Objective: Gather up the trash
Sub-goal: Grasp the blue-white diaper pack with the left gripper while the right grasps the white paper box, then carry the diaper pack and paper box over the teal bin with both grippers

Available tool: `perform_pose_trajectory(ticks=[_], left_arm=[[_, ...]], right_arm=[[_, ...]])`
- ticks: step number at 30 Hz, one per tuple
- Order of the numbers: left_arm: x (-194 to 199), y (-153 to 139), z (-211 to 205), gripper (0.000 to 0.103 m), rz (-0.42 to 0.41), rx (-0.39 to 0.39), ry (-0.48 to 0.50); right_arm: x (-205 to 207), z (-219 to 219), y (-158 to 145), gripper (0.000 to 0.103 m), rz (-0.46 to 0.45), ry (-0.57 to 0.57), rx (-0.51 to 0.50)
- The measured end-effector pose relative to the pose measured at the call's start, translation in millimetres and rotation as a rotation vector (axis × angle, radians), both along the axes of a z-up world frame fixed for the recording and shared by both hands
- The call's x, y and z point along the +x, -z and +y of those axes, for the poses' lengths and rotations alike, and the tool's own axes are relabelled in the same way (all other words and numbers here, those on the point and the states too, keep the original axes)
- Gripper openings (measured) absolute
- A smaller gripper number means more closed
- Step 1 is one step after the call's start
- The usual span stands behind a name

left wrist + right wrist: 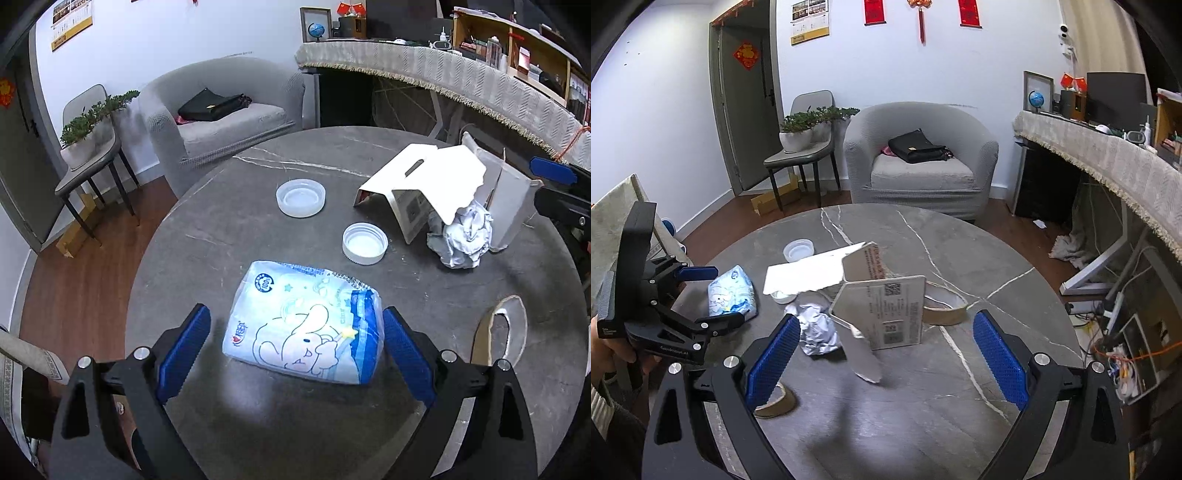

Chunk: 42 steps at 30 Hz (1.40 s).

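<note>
A blue and white tissue pack [303, 325] lies on the round grey marble table [266, 428]. My left gripper [295, 349] is open, with one blue finger on each side of the pack; the right finger looks close to it or touching. The right wrist view shows that left gripper [727, 295] straddling the same pack [733, 291]. My right gripper [882, 354] is open and empty above the table, with a torn white cardboard box [886, 310] and a crumpled paper ball [816, 328] just ahead. Two plastic lids, one clear [301, 197] and one white [365, 243], lie further back.
A tape roll [775, 402] sits under my right gripper's left finger, and a curled cardboard strip [945, 302] lies behind the box. Beyond the table are a grey armchair [919, 162], a chair with plants [801, 147] and a cloth-covered desk [1108, 158] on the right.
</note>
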<state>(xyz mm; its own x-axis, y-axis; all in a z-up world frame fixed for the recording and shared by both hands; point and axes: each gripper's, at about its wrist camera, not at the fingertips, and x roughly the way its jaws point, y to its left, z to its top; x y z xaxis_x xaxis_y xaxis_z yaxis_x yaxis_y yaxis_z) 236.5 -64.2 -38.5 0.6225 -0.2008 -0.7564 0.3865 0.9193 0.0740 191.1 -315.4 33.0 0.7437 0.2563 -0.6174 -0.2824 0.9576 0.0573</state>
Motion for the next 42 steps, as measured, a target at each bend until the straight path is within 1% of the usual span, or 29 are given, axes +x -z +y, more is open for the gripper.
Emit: perform_pose_trajectory(ticks=[1,3,6,9,11,17,20,22,24,26,28,30,32,34,36,38,42], left_arm=[[0,0,-1,0.094,-0.001,0.001,0.000],[1,2,-2,0.086,0.014,-0.012,0.004],[1,1,-2,0.079,0.016,-0.032,0.001],[-1,0,-3,0.077,0.003,-0.029,-0.002],[-2,-2,-1,0.076,-0.004,-0.040,-0.013],[-10,-16,9,0.076,-0.024,-0.111,-0.034],[-14,-21,14,0.076,-0.029,-0.124,-0.038],[-18,-22,18,0.076,-0.027,-0.130,-0.040],[-21,-24,21,0.077,-0.026,-0.129,-0.042],[-22,-25,25,0.077,-0.026,-0.132,-0.042],[-25,-27,28,0.077,-0.031,-0.127,-0.038],[-28,-28,32,0.077,-0.033,-0.127,-0.039],[-29,-29,39,0.077,-0.029,-0.142,-0.048],[-31,-29,46,0.077,-0.010,-0.183,-0.053],[-35,-29,51,0.076,-0.009,-0.196,-0.060],[-38,-30,57,0.076,-0.013,-0.194,-0.071],[-45,-33,73,0.076,-0.016,-0.208,-0.095]], right_arm=[[1,-1,1,0.096,0.002,0.003,0.001],[3,-2,2,0.096,0.007,0.004,0.009],[3,1,1,0.096,0.003,-0.005,0.016],[5,8,1,0.096,-0.006,-0.009,-0.016],[7,11,1,0.096,-0.009,-0.008,-0.040],[18,9,7,0.096,0.004,0.014,-0.036],[21,10,8,0.096,0.011,0.022,-0.037],[23,11,7,0.093,0.015,0.025,-0.034],[25,13,8,0.084,0.018,0.027,-0.046],[29,15,11,0.079,0.039,0.033,-0.053],[32,18,14,0.077,0.052,0.035,-0.061],[36,21,17,0.070,0.063,0.036,-0.077],[38,23,19,0.067,0.067,0.040,-0.072],[40,25,18,0.061,0.071,0.041,-0.066],[41,29,17,0.052,0.071,0.047,-0.076],[41,32,12,0.050,0.067,0.065,-0.072],[40,39,3,0.050,0.051,0.104,-0.104]])
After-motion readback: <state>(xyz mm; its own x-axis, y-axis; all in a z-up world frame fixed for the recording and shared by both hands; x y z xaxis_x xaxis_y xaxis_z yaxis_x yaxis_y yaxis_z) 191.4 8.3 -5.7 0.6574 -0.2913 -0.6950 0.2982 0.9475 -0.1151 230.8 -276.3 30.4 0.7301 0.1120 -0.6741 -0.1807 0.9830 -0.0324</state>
